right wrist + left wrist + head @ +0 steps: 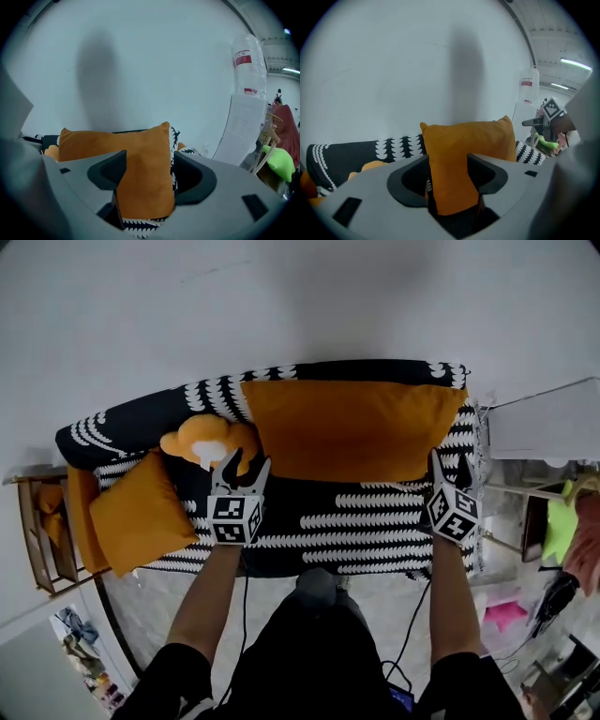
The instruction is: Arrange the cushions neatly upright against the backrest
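A small orange cushion (pixel 141 512) lies tilted on the left end of the sofa (pixel 375 521); the left gripper (pixel 247 465) has its jaws apart at the left corner of the big orange cushion (pixel 352 427); that cushion stands against the backrest (pixel 366 369); the right gripper (pixel 451 463) is open too, at its right corner.
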